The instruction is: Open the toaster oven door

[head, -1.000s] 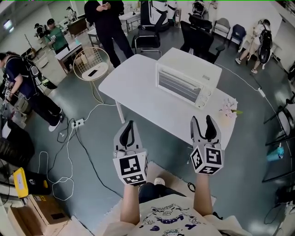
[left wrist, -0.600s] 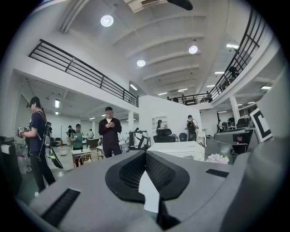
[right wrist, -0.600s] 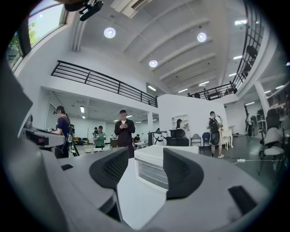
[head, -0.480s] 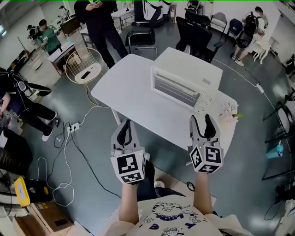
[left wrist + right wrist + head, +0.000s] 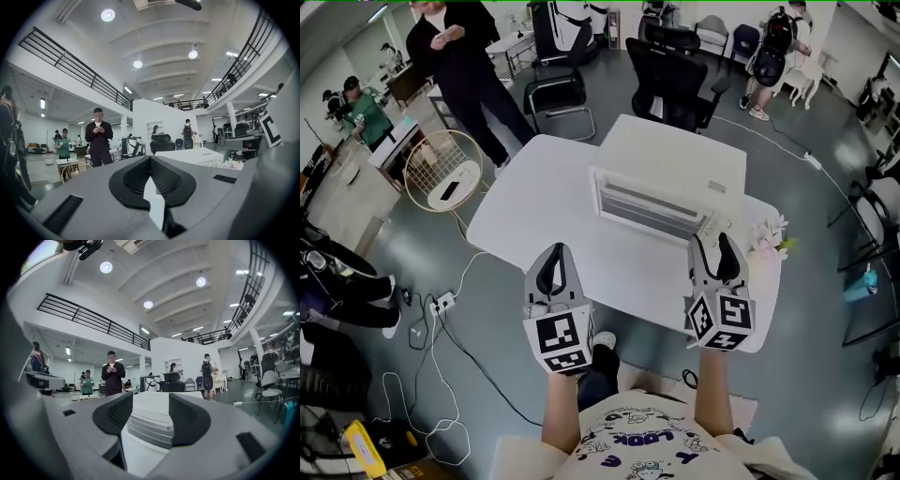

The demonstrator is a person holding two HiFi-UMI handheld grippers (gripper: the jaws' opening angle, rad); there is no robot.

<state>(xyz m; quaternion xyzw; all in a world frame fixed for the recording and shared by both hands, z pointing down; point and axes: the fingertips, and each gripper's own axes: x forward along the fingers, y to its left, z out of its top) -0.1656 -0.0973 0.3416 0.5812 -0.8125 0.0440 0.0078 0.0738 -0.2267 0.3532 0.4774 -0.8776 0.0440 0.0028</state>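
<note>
The white toaster oven (image 5: 667,178) stands on the white table (image 5: 534,216), its slatted door (image 5: 645,208) facing me and closed. My left gripper (image 5: 555,255) hovers over the table's near edge, left of the oven, jaws shut with nothing between them. My right gripper (image 5: 718,242) is open, its tips just before the oven's right front corner and not touching it. In the right gripper view the oven (image 5: 149,423) fills the gap between the open jaws of the right gripper (image 5: 151,404). The left gripper (image 5: 150,161) shows closed pads, the oven (image 5: 194,156) off to the right.
A small pink flower bunch (image 5: 769,234) lies on the table's right end. Black office chairs (image 5: 670,80) stand behind the table. A person in black (image 5: 464,66) stands at the back left near a round wire basket (image 5: 441,173). Cables (image 5: 441,309) run across the floor at left.
The table and oven have drawn nearer as I came forward. Both grippers now reach over the table's near edge; their jaw states are unchanged.
</note>
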